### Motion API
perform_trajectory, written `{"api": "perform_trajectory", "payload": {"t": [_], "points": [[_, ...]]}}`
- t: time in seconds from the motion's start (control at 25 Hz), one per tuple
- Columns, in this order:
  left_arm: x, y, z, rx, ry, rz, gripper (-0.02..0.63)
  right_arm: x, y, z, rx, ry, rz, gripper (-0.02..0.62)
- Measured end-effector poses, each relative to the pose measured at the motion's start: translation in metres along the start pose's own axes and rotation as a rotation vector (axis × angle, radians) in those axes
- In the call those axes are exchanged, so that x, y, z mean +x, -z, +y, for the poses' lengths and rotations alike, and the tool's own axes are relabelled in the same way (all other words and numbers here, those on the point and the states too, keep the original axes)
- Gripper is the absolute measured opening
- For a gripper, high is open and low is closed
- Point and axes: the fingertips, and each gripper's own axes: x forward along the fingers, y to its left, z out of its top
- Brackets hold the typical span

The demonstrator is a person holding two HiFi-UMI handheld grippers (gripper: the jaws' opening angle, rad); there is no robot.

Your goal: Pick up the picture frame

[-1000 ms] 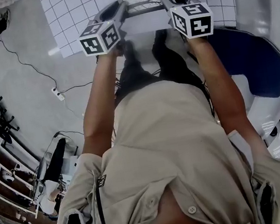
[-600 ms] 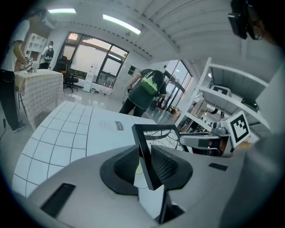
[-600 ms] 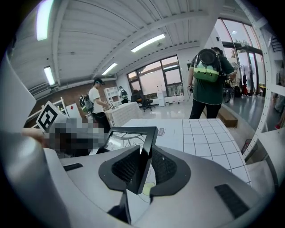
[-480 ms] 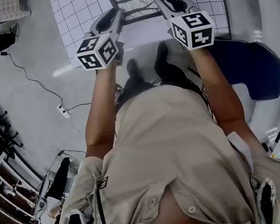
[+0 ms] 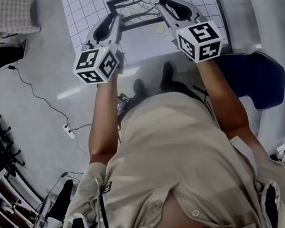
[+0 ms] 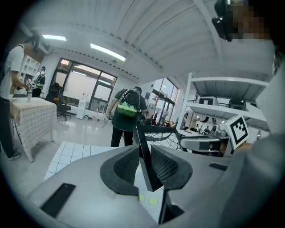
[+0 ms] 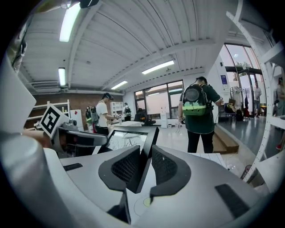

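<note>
White gridded surface (image 5: pixel 78 19) lies beyond the person's feet, with grey floor (image 5: pixel 38 89) around it and other people busy in the open workroom behind. Over that surface hangs the picture frame (image 5: pixel 136 9), black-edged, gripped on its two short sides: the left gripper (image 5: pixel 116 18) is clenched on the left edge and the right gripper (image 5: pixel 161 7) on the right edge. In both gripper views a thin black bar of the frame stands wedged between the ribbed pads, slanting across them rather than sitting square. The frame looks clear of the surface, though how far I cannot judge. The weak point, as I read it, is that each hold is only a narrow pinch on a slim rail. If the two hands drift apart, or one wrist rolls against the other, the frame could twist, skid out of one pair of pads and swing from the other, then drop onto the surface or floor. Squeezing harder to compensate might stress the pane.
</note>
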Motion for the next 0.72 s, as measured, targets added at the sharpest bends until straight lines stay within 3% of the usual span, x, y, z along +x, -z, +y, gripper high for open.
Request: {"api": "perform_trajectory", "payload": {"t": [0.44, 0.72], "points": [[-0.056, -0.071, -0.020, 0.078, 0.049, -0.217, 0.081, -0.042, -0.077, 0.044, -0.122, -0.001, -0.175, 0.087], [-0.089, -0.109, -0.039, 0.191, 0.095, -0.339, 0.081, -0.066, -0.113, 0.063, -0.177, 0.000, -0.276, 0.087]]}}
